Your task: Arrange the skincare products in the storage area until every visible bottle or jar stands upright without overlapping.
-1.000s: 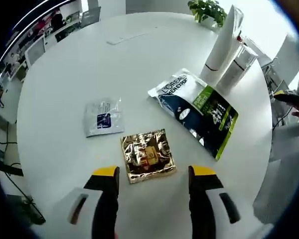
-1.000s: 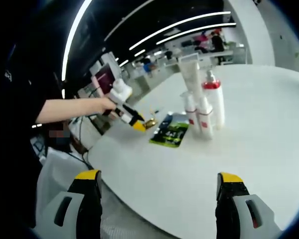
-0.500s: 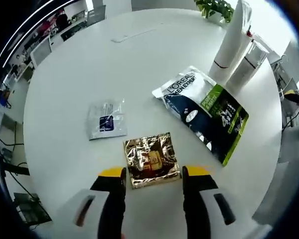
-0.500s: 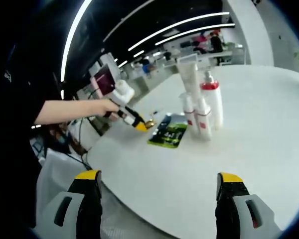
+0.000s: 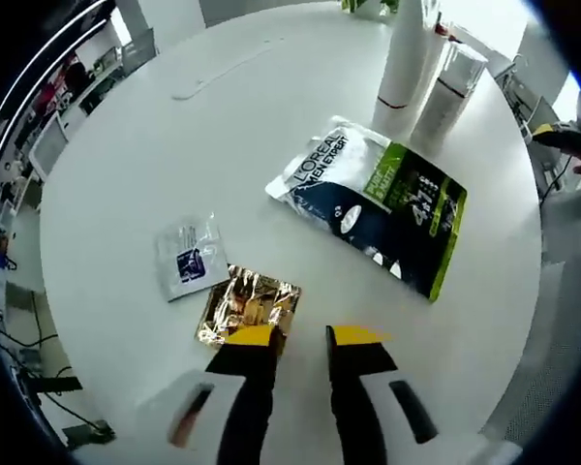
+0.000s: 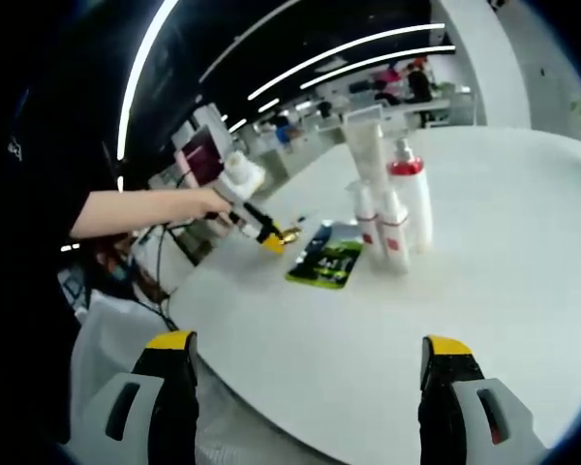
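Gold sachet [image 5: 249, 306]: left gripper view, flat on the white surface [image 5: 223, 145], its near edge at the left gripper [image 5: 300, 336], jaws narrow, not yet closed on it.
Neighbours: clear sachet [image 5: 186, 260] just beside; dark pouch [image 5: 373, 201] and upright tubes [image 5: 407, 53] beyond.
Grip advice: pinch only the foil edge, clear of the neighbour.
Change: jaws narrower than a second ago, sachet nearer.
Right gripper [image 6: 310, 356]: right gripper view, wide, empty, unmoved; bottles [image 6: 397, 208] upright on the surface.
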The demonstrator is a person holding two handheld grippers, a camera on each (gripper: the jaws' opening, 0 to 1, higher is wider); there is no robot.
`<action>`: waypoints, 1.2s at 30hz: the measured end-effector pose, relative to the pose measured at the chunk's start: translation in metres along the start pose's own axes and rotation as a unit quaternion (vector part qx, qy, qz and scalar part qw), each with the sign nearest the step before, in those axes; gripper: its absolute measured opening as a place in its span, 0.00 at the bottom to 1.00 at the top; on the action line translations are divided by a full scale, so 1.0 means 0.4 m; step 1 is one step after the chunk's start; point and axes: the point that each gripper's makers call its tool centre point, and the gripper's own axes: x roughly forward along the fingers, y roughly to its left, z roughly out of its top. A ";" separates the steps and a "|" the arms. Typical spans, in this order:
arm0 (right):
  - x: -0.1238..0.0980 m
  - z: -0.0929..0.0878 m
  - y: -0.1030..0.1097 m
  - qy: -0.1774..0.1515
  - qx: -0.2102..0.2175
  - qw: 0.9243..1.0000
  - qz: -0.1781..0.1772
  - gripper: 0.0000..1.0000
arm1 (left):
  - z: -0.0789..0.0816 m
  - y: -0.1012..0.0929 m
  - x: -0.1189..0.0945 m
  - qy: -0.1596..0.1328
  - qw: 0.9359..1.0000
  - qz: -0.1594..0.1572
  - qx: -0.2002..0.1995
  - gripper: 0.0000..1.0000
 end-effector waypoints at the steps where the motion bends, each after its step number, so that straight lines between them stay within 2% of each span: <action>1: 0.000 0.000 0.000 0.000 0.000 1.000 0.000 0.99 | 0.001 0.008 -0.001 -0.001 1.000 0.007 0.009 0.32; 2: 0.000 0.000 0.000 0.000 0.000 1.000 0.000 0.99 | 0.003 0.023 -0.005 -0.001 1.000 0.021 0.019 0.32; 5: -0.001 0.002 -0.003 -0.002 0.003 1.000 -0.002 0.99 | 0.008 0.045 -0.019 -0.011 0.999 0.032 0.011 0.39; 7: 0.000 0.001 -0.001 -0.002 0.004 1.000 -0.001 0.99 | 0.004 0.076 -0.025 -0.015 0.998 0.051 -0.018 0.45; 8: 0.000 0.001 0.000 -0.001 0.003 1.000 -0.001 0.99 | -0.006 0.093 -0.028 -0.010 0.997 0.058 -0.049 0.48; 9: 0.000 0.000 0.001 0.000 0.002 1.000 0.000 0.99 | -0.005 0.104 -0.027 -0.018 0.996 0.061 -0.064 0.50; 10: 0.001 0.000 0.001 0.000 0.002 1.000 0.000 0.99 | -0.003 0.110 -0.025 -0.027 0.995 0.059 -0.070 0.50; 12: 0.000 -0.002 0.001 0.002 0.002 1.000 0.000 0.99 | -0.014 0.128 -0.019 -0.025 0.995 0.059 -0.077 0.53; 14: 0.001 -0.003 0.001 0.003 0.003 1.000 0.000 0.99 | -0.025 0.130 -0.007 -0.023 0.993 0.048 -0.104 0.50; 16: 0.001 -0.004 0.001 0.004 0.002 1.000 0.000 0.99 | -0.025 0.140 -0.004 -0.031 0.991 0.053 -0.118 0.49; 19: 0.002 -0.005 0.001 0.005 0.003 1.000 0.001 0.99 | -0.004 0.164 -0.010 -0.067 0.986 0.081 -0.132 0.41; 21: 0.003 -0.006 0.000 0.006 0.004 1.000 0.001 0.99 | -0.001 0.171 -0.014 -0.074 0.985 0.096 -0.120 0.41; 23: 0.003 -0.007 0.000 0.007 0.005 1.000 0.001 0.99 | -0.007 0.158 -0.002 -0.065 0.987 0.085 -0.122 0.44; 24: 0.004 -0.008 0.000 0.008 0.005 1.000 0.001 0.99 | -0.009 0.144 0.006 -0.061 0.988 0.070 -0.126 0.44; 25: 0.004 -0.008 0.000 0.009 0.004 1.000 0.001 0.99 | -0.011 0.134 0.012 -0.059 0.987 0.060 -0.135 0.43; 26: 0.004 -0.008 0.001 0.009 0.004 1.000 0.002 0.99 | -0.001 0.121 0.016 -0.072 0.985 0.042 -0.152 0.39; 27: 0.004 -0.008 0.001 0.009 0.005 1.000 0.002 0.99 | 0.000 0.127 0.015 -0.074 0.983 0.045 -0.161 0.39; 28: 0.004 -0.009 0.000 0.010 0.005 1.000 0.001 0.99 | 0.002 0.119 0.019 -0.073 0.984 0.033 -0.158 0.39; 29: 0.004 -0.009 0.000 0.010 0.005 1.000 0.001 0.99 | 0.002 0.126 0.017 -0.074 0.984 0.041 -0.155 0.41; 31: 0.004 -0.010 0.001 0.011 0.005 1.000 0.002 0.99 | 0.009 0.113 0.020 -0.073 0.988 0.021 -0.131 0.41; 36: 0.005 -0.011 0.000 0.012 0.005 1.000 0.002 0.99 | 0.017 0.095 0.022 -0.077 0.992 0.010 -0.101 0.44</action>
